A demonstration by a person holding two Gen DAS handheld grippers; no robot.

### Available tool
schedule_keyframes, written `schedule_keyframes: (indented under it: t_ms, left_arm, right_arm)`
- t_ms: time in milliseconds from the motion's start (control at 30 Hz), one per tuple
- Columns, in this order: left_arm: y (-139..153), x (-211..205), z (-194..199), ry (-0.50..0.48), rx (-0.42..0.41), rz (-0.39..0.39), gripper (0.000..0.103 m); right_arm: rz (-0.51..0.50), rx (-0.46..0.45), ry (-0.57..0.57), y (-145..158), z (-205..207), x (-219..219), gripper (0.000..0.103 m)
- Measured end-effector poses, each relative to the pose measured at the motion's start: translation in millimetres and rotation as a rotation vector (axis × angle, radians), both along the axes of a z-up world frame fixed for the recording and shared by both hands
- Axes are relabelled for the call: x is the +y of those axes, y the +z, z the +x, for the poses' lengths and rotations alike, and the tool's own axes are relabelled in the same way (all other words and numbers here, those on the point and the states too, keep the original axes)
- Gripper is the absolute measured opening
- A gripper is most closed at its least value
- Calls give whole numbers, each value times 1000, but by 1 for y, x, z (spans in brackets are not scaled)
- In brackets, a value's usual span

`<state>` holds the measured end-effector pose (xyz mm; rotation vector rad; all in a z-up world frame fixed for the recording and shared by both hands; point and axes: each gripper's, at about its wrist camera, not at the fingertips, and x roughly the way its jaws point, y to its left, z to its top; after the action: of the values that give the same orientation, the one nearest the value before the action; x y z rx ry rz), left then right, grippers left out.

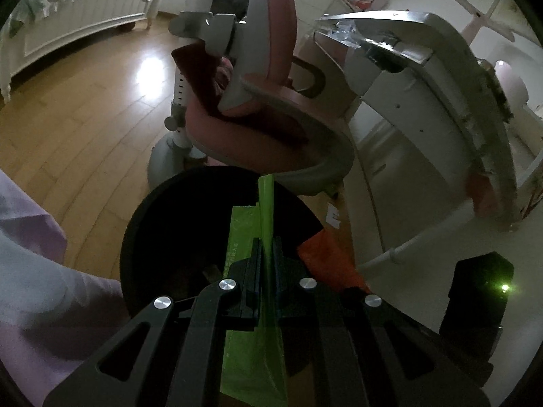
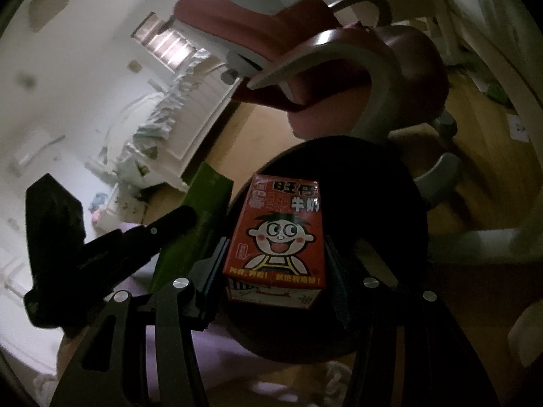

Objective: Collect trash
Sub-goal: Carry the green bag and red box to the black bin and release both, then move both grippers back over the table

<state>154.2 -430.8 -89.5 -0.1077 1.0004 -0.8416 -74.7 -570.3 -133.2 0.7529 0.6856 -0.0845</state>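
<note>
The round black bin (image 1: 176,237) is showing a dark interior, its contents hard to make out. The left gripper (image 1: 267,251) jaws are clamping a flat green plastic wrapper (image 1: 266,210), long axis toward 12 o'clock. The right gripper (image 2: 276,257) jaws are gripping an upright red milk carton (image 2: 276,234) over the bin.

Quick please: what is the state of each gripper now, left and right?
Left gripper: closed on the green wrapper.
Right gripper: closed on the red milk carton.
</note>
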Motion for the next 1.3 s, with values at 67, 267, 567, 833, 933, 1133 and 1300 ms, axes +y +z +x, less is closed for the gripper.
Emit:
schedule_keyframes:
  t_ms: [67, 267, 567, 833, 933, 1133, 1300]
  left_arm:
    - [-2, -3, 3, 6, 3, 7, 11]
    - [3, -7, -4, 13, -15, 70, 13]
    - [45, 17, -38, 15, -146, -61, 84]
    - [64, 78, -56, 50, -8, -213, 85]
    - [76, 120, -68, 99, -20, -216, 85]
    - [104, 238, -92, 395, -246, -38, 95]
    - [114, 343, -102, 597, -331, 133, 97]
  right_arm:
    - [1, 11, -1, -2, 0, -1, 58]
    - [-1, -3, -11, 2, -7, 0, 72]
    - [-24, -45, 26, 24, -13, 22, 79]
    - [-69, -75, 57, 54, -16, 50, 79]
    - [-69, -82, 84, 66, -12, 65, 79]
    - [-122, -95, 198, 96, 11, 125, 79]
    - [-179, -106, 394, 114, 39, 204, 79]
